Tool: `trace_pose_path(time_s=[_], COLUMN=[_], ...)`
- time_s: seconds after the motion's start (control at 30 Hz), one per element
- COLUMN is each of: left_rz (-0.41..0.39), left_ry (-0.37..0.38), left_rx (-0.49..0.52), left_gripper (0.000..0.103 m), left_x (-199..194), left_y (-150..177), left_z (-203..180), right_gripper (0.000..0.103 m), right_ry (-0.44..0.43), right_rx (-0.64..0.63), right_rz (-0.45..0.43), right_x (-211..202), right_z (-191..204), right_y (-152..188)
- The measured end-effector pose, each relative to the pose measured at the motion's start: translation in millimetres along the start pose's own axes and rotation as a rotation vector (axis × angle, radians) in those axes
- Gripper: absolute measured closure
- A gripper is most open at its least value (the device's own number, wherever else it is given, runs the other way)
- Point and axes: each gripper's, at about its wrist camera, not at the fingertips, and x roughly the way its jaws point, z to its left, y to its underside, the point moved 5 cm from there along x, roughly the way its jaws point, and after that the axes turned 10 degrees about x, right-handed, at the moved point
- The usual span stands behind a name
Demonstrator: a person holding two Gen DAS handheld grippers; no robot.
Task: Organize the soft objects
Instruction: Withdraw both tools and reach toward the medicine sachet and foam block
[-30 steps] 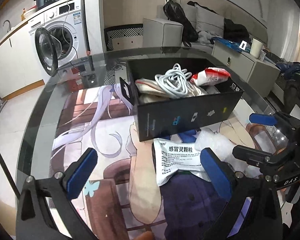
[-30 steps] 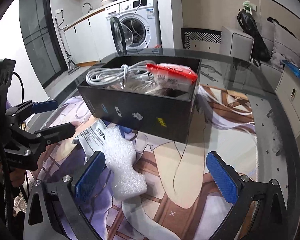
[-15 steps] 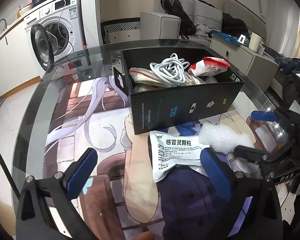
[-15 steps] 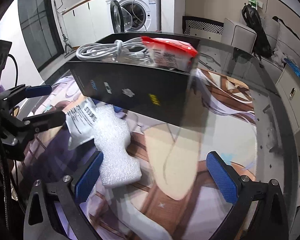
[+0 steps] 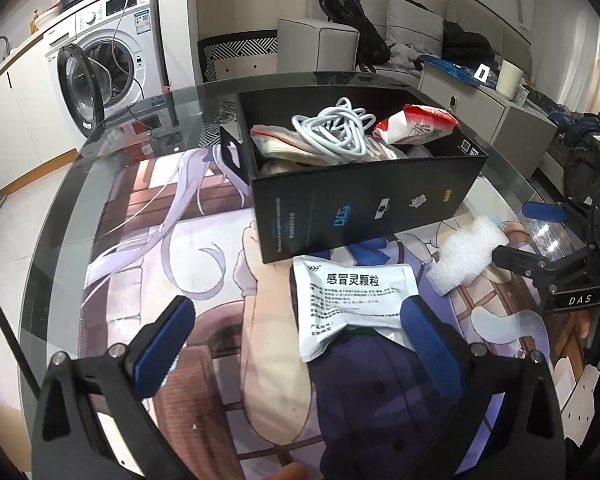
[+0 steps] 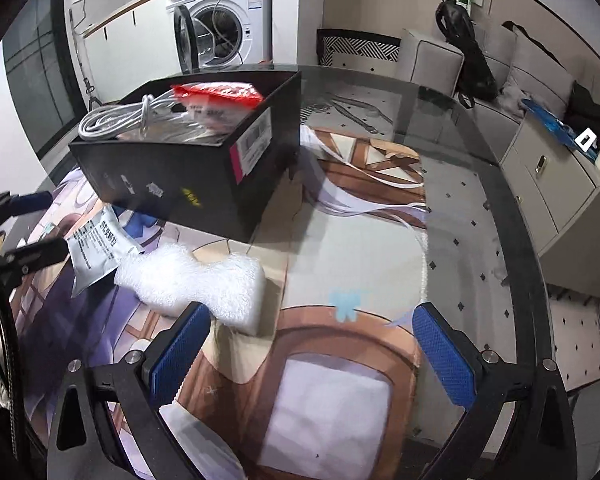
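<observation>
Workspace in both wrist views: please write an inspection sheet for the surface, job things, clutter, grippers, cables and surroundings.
Surface: glass table with a printed mat on it.
Job's things: white sachet and foam piece lie on the mat beside the black box; a red-and-white packet is in the box.
Clutter: nothing seen.
Grippers: left gripper open, low over the sachet; right gripper open, near the foam piece; both hold nothing.
Cables: white cable coiled in the box.
Surroundings: washing machine with its door open, sofa, backpack.
</observation>
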Motion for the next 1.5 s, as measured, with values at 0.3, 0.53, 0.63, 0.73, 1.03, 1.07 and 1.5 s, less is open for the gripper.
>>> trace_pose_path(time_s=[0.3, 0.53, 0.63, 0.73, 1.03, 1.07, 1.5], left_rz=[0.036, 0.056, 0.058, 0.062, 0.063, 0.065, 0.068], left_ry=[0.029, 0.044, 0.051, 0.055, 0.051, 0.053, 0.071], left_rx=[0.040, 0.060, 0.064, 0.063, 0.073, 0.075, 0.080], left_gripper=[0.000, 0.000, 0.000, 0.000, 0.000, 0.000, 0.000], left_x=[5.8, 9.4, 10.0, 9.7, 8.5, 8.5, 9.1], left_y=[3.6, 6.8, 7.0, 7.9, 4.8, 5.0, 4.3], left_z=[-15.0, -23.2, -26.8, -25.6, -21.7, -22.0, -28.9], right_gripper=[0.000, 0.000, 0.000, 0.000, 0.000, 0.000, 0.011], right_ry=[-0.185, -0.173, -0.192, -0.187, -0.167, -0.170, -0.171], right_rx=[-0.007, -0.004, -0.011, -0.020, 0.004, 0.005, -0.017], right_rz=[0.011, 0.007, 0.005, 0.010, 0.016, 0.015, 0.006], right_x=[-3.9, 5.7, 5.6, 10.0, 17.7, 17.5, 11.3], right_z=[34.3, 53.8, 59.4, 65.5, 66.3, 66.1, 61.7], right_y=[1.6, 3.0, 2.6, 3.8, 3.0, 2.9, 3.1])
